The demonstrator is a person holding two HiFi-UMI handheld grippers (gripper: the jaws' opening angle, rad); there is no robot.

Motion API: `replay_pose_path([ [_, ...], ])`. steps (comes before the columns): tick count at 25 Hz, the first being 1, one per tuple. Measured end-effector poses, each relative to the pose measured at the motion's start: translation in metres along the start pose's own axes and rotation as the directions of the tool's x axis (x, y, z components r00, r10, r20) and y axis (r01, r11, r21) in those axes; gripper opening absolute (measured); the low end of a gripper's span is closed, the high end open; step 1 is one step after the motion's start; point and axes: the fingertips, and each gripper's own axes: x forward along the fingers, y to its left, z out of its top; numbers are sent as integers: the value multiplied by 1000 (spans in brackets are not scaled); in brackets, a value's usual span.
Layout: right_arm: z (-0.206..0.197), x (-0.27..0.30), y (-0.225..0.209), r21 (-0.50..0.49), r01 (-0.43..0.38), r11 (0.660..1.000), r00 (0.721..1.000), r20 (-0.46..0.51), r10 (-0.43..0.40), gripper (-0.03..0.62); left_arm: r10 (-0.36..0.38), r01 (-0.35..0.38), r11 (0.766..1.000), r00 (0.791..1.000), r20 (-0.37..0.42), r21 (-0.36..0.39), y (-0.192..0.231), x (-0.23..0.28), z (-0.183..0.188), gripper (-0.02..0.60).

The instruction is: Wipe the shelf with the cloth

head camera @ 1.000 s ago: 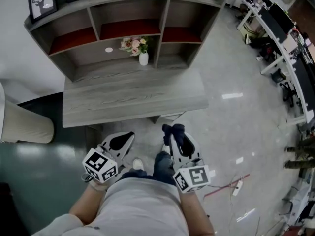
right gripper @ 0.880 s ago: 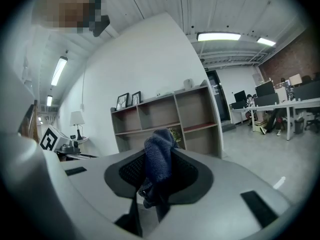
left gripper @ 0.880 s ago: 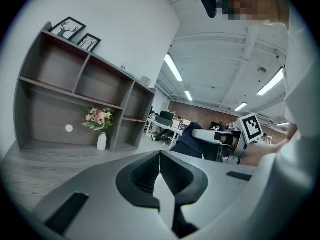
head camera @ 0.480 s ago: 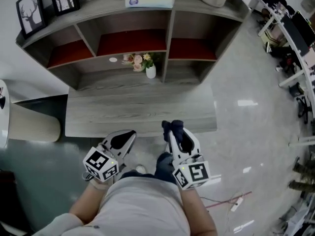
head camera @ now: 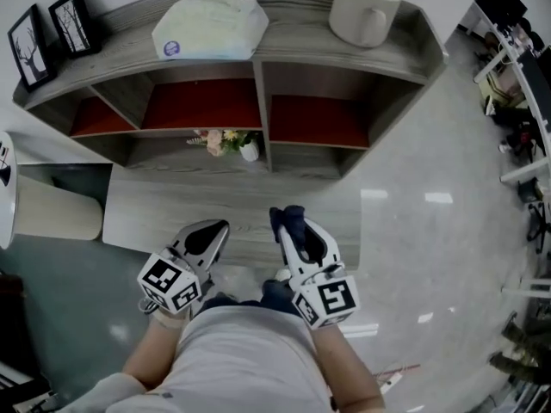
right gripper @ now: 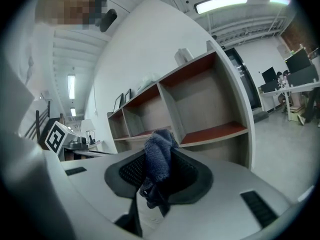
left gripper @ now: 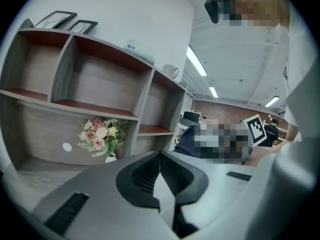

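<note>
**Cloth Carried Up to the Shelf, Wiping Yet to Begin**

A person closes in on a grey wooden shelf unit point(head camera: 293, 37), the right gripper point(head camera: 291, 231) clamped on a bunched dark blue cloth point(right gripper: 159, 159) that stands up between its jaws. The left gripper point(head camera: 219, 228) rides alongside with its jaws pressed together and nothing between them.

Within the past second the person has stepped forward. The grippers, then over open floor short of the low table point(head camera: 146, 218), now sit above its near edge, and the shelf's red-lined compartments fill more of the head view.

The cloth is clear of every surface, well apart from the shelf boards, so the task appears to be in its approach stage.

A small vase of flowers point(head camera: 249, 151) stands in the lower middle bay. A pale bag point(head camera: 211, 26) and a white mug point(head camera: 364, 9) rest on top, likely obstacles for any pass.
</note>
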Motion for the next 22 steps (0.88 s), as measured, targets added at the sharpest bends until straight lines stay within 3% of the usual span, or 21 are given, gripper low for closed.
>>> replay_pose_path([
  [7, 42, 29, -42, -19, -75, 997, 997, 14, 75, 97, 59, -59, 998, 998, 17, -6, 1, 46, 21, 15],
  [13, 96, 56, -53, -40, -106, 993, 990, 85, 110, 97, 65, -65, 998, 998, 21, -2, 3, 61, 32, 15],
  [22, 153, 106, -63, -51, -66, 996, 986, 149, 73, 97, 40, -42, 999, 997, 69, 33, 32, 63, 65, 15],
])
